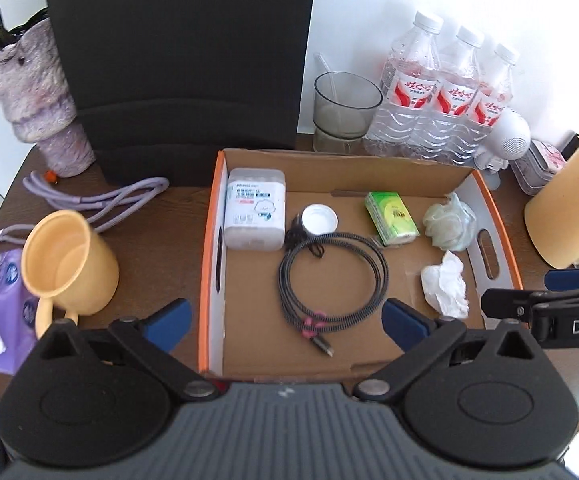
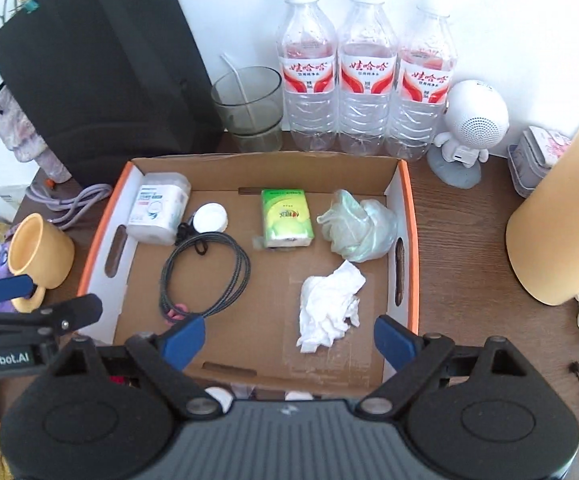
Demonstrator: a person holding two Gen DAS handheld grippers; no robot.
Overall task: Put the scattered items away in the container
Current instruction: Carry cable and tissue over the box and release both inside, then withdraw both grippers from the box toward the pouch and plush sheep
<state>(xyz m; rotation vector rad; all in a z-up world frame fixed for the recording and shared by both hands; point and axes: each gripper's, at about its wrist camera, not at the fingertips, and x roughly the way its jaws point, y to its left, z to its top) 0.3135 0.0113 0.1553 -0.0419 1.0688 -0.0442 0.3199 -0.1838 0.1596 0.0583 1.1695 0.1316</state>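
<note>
A cardboard box (image 1: 341,162) (image 2: 265,166) with orange rims sits on the brown table. Inside lie a white cotton-swab box (image 1: 255,214) (image 2: 157,214), a white cap (image 1: 320,219) (image 2: 210,217), a coiled black cable (image 1: 331,276) (image 2: 205,276), a green tissue pack (image 1: 391,218) (image 2: 287,218), a pale green crumpled bag (image 1: 451,222) (image 2: 359,226) and crumpled white tissue (image 1: 445,284) (image 2: 329,304). My left gripper (image 1: 287,320) is open and empty above the box's near edge. My right gripper (image 2: 289,338) is open and empty over the box's near right part.
A yellow mug (image 1: 67,266) (image 2: 39,256), a purple cable (image 1: 101,194) and a purple pack (image 1: 3,308) lie left of the box. A glass (image 2: 249,108), three water bottles (image 2: 365,76), a white robot figure (image 2: 471,126) and a black bag (image 1: 181,60) stand behind. A yellow cylinder (image 2: 561,216) stands right.
</note>
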